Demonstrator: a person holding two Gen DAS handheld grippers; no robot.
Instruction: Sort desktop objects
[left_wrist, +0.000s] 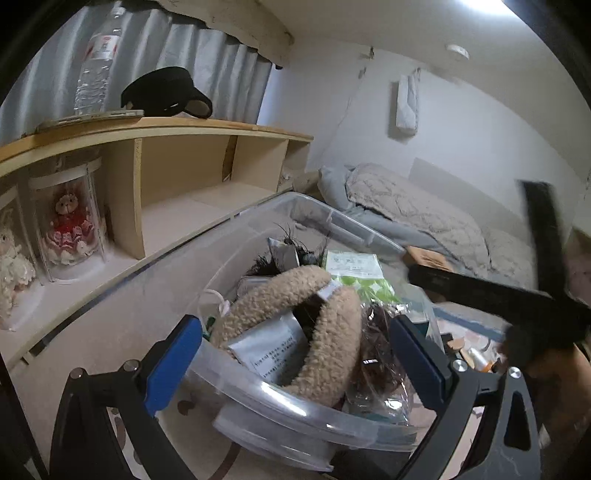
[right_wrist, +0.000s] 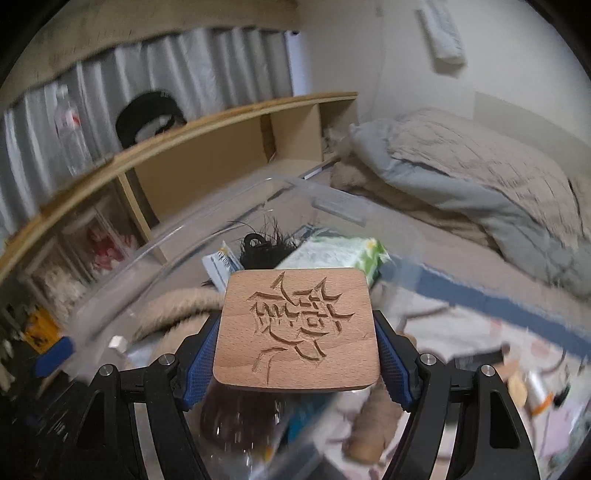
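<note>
A clear plastic storage bin (left_wrist: 280, 402) sits in front of me, filled with a tan fuzzy headband (left_wrist: 325, 332), a white packet (left_wrist: 273, 350), a green-and-white pack (left_wrist: 354, 269) and dark hair pieces. My left gripper (left_wrist: 295, 354) is open, its blue pads on either side of the bin's near corner, holding nothing. My right gripper (right_wrist: 295, 332) is shut on a square wooden coaster (right_wrist: 299, 328) with a carved character, held above the bin (right_wrist: 155, 236). The right gripper's black frame shows at the right of the left wrist view (left_wrist: 517, 295).
A wooden shelf unit (left_wrist: 155, 129) stands at left with a water bottle (left_wrist: 96, 62), a black visor (left_wrist: 166, 92) on top and dolls in clear cases (left_wrist: 70, 225) below. A bed with grey and beige quilts (left_wrist: 424, 218) lies behind. Small items litter the surface at right (right_wrist: 532, 384).
</note>
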